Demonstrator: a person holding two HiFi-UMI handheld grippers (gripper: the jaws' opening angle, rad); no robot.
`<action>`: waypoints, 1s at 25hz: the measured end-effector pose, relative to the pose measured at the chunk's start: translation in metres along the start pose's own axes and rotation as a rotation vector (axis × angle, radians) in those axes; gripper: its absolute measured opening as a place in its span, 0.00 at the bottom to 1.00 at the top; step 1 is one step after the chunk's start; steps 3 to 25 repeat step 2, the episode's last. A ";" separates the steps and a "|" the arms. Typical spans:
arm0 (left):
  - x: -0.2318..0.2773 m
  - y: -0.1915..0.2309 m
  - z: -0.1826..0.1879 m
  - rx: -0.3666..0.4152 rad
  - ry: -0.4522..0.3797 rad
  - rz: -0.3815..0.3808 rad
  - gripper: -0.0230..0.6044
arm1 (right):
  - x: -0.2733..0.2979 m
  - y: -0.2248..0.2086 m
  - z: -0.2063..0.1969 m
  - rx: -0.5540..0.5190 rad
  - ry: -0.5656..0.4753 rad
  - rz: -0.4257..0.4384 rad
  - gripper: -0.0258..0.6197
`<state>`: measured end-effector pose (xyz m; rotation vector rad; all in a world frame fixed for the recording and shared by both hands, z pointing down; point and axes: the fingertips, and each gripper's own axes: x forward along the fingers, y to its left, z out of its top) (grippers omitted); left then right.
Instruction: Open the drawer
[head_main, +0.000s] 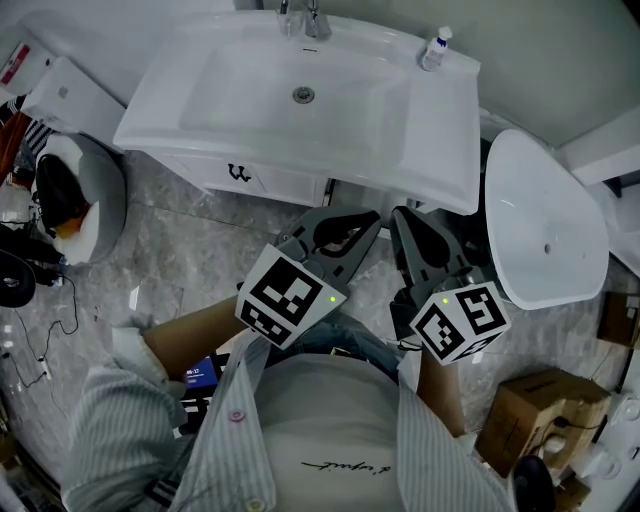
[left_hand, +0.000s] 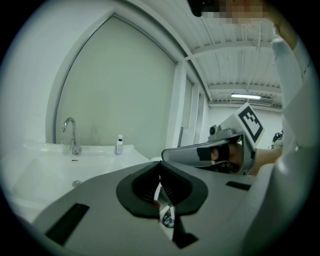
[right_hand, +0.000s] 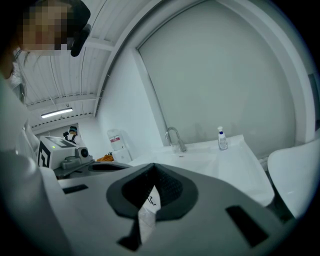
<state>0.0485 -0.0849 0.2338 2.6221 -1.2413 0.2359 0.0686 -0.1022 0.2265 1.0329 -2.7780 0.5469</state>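
The drawer (head_main: 262, 181) is the white front under the basin (head_main: 300, 95), closed, with a small black handle (head_main: 239, 173). My left gripper (head_main: 335, 209) hovers just in front of the vanity, right of that handle, jaws shut with nothing between them (left_hand: 160, 170). My right gripper (head_main: 410, 213) hangs beside it to the right, also shut and holding nothing (right_hand: 152, 172). Through the slit below the right jaws I glimpse the black handle (right_hand: 151, 201). Neither gripper touches the drawer. Each gripper view shows the other gripper: the right gripper (left_hand: 220, 152) and the left gripper (right_hand: 65, 155).
A faucet (head_main: 305, 20) and a small bottle (head_main: 434, 48) stand on the basin's back rim. A white oval toilet lid (head_main: 545, 225) stands to the right, a cardboard box (head_main: 540, 410) nearer me. At the left are a grey round bin (head_main: 95, 200) and cables (head_main: 45, 330) on the marble floor.
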 end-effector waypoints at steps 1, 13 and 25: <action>0.000 0.000 0.000 0.000 0.001 -0.001 0.06 | 0.000 -0.001 0.000 0.000 0.000 0.000 0.05; 0.001 0.000 0.000 0.000 0.002 -0.002 0.06 | 0.000 -0.001 0.000 0.001 0.001 0.000 0.05; 0.001 0.000 0.000 0.000 0.002 -0.002 0.06 | 0.000 -0.001 0.000 0.001 0.001 0.000 0.05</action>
